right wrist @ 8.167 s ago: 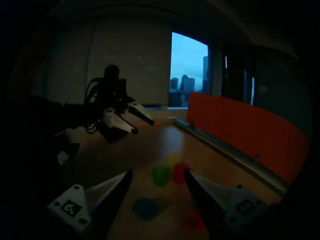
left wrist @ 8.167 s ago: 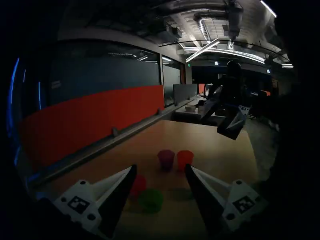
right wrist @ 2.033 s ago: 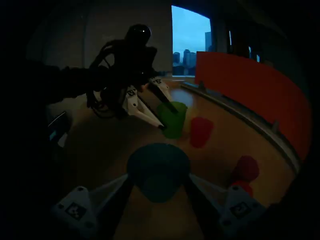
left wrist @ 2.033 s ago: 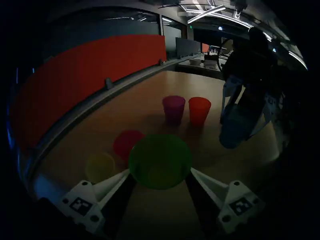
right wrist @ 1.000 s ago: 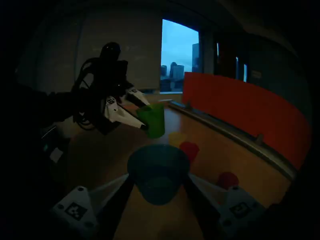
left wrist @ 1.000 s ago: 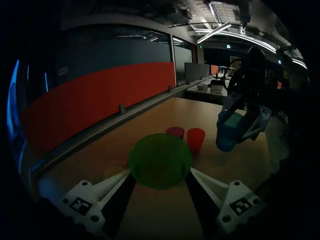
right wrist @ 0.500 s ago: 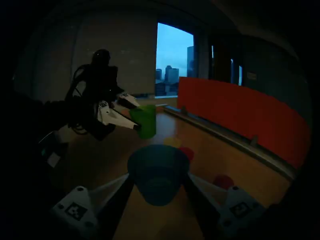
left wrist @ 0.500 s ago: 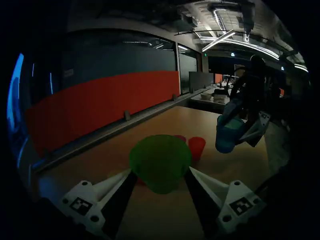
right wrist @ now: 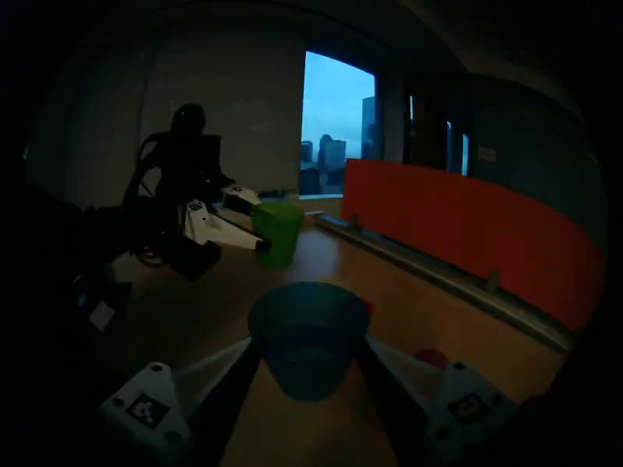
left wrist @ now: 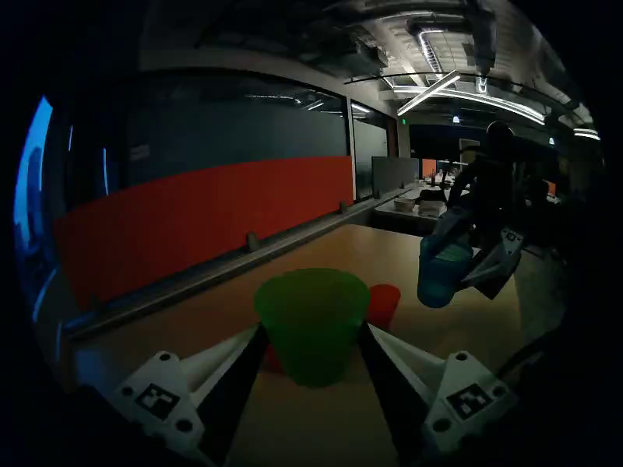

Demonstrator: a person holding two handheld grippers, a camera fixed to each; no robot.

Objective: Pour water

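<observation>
Between left gripper point(left wrist: 311, 328) fingers: green cup point(left wrist: 312, 311), upright.

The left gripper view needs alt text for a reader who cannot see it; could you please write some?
The left gripper holds a green cup upright over a dim wooden table. Farther right, the right gripper holds up a blue cup; an orange cup stands behind the green one.

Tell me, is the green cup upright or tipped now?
Upright. The green cup has its rim level on top, held between the left tongs.

Blue cup point(right wrist: 309, 331) between right tongs point(right wrist: 307, 340)
</observation>
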